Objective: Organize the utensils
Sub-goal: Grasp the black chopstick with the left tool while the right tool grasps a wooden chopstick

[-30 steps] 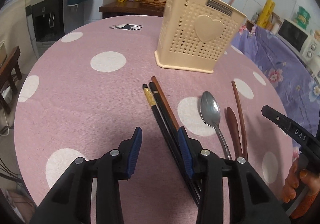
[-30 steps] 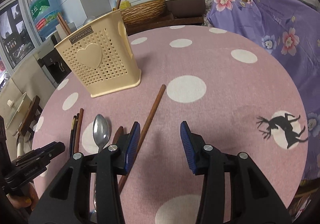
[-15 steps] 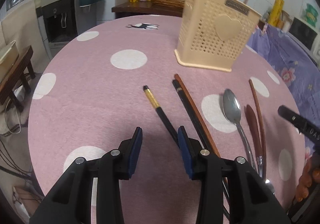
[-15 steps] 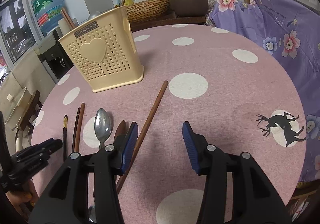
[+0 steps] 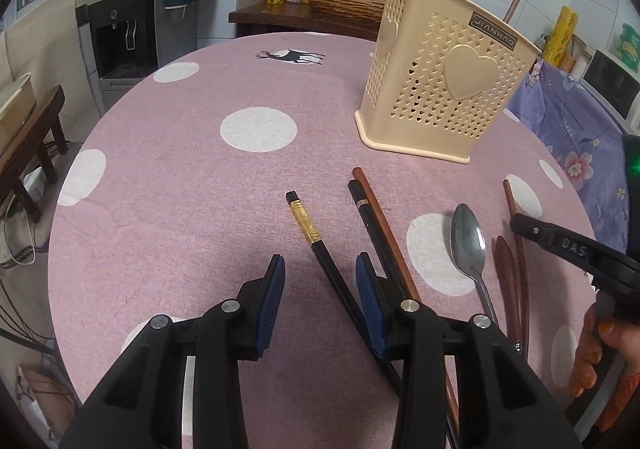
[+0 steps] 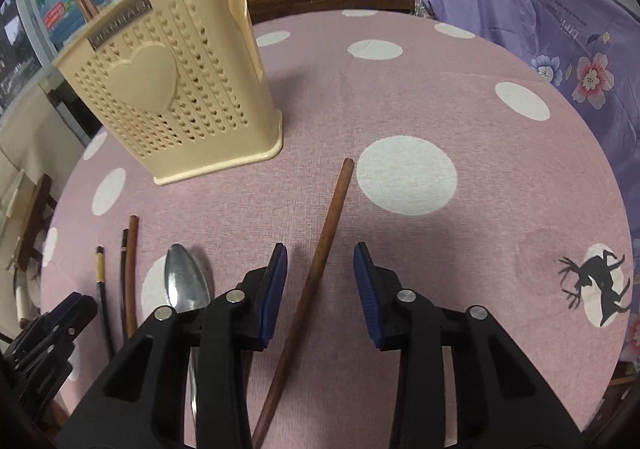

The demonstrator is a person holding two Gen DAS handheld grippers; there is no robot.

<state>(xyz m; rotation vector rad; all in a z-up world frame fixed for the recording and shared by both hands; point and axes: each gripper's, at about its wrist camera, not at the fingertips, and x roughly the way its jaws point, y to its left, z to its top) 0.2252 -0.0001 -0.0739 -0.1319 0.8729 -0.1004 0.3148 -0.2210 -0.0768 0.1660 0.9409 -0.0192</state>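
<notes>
Tablecloth (image 5: 180, 177), pink with white dots, covers a round table whose rim curves close on my left, with bare cloth between that rim and the utensils; in the right wrist view more bare cloth runs from the brown chopstick out to a deer print (image 6: 596, 285) near the far right rim. My left gripper (image 5: 320, 281) hangs low over the cloth, fingers spread apart, straddling a black chopstick with a gold band (image 5: 316, 245); its long axis runs from between the pads away and slightly left, banded end farthest from me. Just to its right lie a second black chopstick (image 5: 366, 219) and a brown one (image 5: 380, 217), side by side and pointing the same way. My right gripper (image 6: 320, 285) also stands apart, holding nothing, with a single brown chopstick (image 6: 320, 261) lying flat between its pads, its far tip angled up and right beside a white dot. A metal spoon (image 6: 186, 281) lies left of that gripper, bowl away from me. The cream utensil basket (image 6: 176, 89) stands upright beyond everything, with sticks already rising from it.
</notes>
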